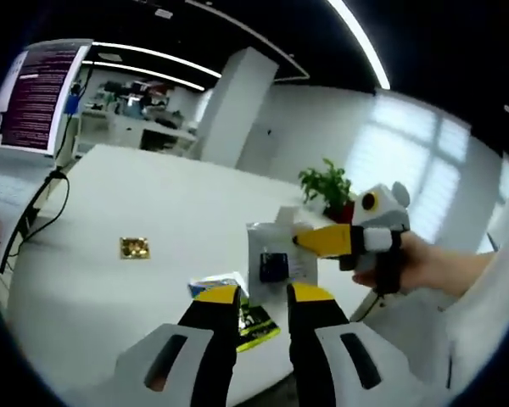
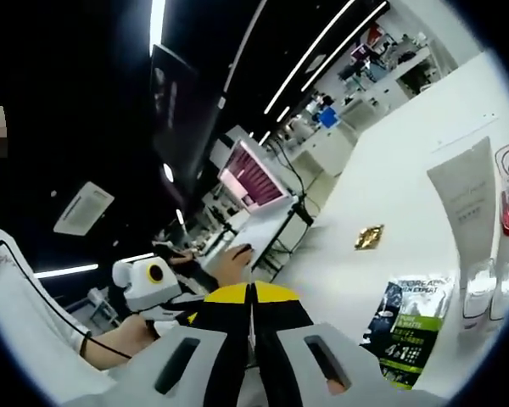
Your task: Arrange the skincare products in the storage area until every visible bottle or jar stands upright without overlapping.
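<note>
Hovering above the white table (image 1: 110,195), the left gripper (image 1: 264,297) keeps its jaws narrowly apart over a green sachet (image 1: 256,322). The right gripper (image 2: 251,292) has its jaws pressed together, empty; a white tube (image 2: 465,199) and small bottles (image 2: 479,292) stand near.

Left gripper view looks level across the white table (image 1: 153,195); right gripper view rolls sideways, sharing the gold packet (image 1: 135,248)

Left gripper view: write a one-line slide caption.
Right gripper holds a clear plastic packet above the white table, over open yellow-tipped left gripper.
</note>
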`<state>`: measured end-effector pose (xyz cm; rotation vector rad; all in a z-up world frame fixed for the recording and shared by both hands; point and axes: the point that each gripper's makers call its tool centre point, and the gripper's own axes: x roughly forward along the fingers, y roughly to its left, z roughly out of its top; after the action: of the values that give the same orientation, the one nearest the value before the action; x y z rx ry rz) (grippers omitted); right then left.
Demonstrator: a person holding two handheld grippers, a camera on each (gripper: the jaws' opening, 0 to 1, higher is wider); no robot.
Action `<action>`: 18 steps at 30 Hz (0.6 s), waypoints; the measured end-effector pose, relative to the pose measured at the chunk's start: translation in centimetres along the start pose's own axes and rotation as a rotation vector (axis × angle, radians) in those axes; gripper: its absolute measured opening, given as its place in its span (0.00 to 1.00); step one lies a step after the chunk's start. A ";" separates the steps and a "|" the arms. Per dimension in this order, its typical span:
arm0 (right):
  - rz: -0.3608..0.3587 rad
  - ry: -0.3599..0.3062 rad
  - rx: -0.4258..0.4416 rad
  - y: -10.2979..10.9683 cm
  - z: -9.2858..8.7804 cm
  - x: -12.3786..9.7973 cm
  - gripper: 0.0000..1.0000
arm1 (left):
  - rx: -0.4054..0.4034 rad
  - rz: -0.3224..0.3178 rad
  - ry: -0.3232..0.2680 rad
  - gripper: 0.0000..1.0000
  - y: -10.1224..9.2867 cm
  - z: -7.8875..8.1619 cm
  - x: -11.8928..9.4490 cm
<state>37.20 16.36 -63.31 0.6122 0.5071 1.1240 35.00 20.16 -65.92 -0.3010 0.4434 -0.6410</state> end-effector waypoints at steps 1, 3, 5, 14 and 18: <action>0.002 -0.005 0.006 0.1 -0.1 0.2 0.01 | 0.004 0.004 0.013 0.14 0.1 -0.3 -0.1; -0.006 0.001 0.002 0.2 -0.5 0.6 0.01 | 0.003 0.013 0.021 0.14 0.3 -0.6 -0.2; -0.014 0.007 0.000 0.1 -0.8 0.9 0.01 | -0.001 0.017 0.033 0.14 0.7 -0.9 -0.4; -0.092 0.028 -0.039 -1.0 -1.7 2.1 0.01 | 0.001 0.073 0.094 0.05 2.5 -1.9 -1.0; -0.142 0.102 -0.142 -1.8 -2.8 2.9 0.02 | -0.007 0.097 0.130 0.02 3.3 -2.5 -1.1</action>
<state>37.61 19.08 -66.80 0.3907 0.5443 1.0497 34.66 23.08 -69.05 -0.2434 0.5814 -0.5665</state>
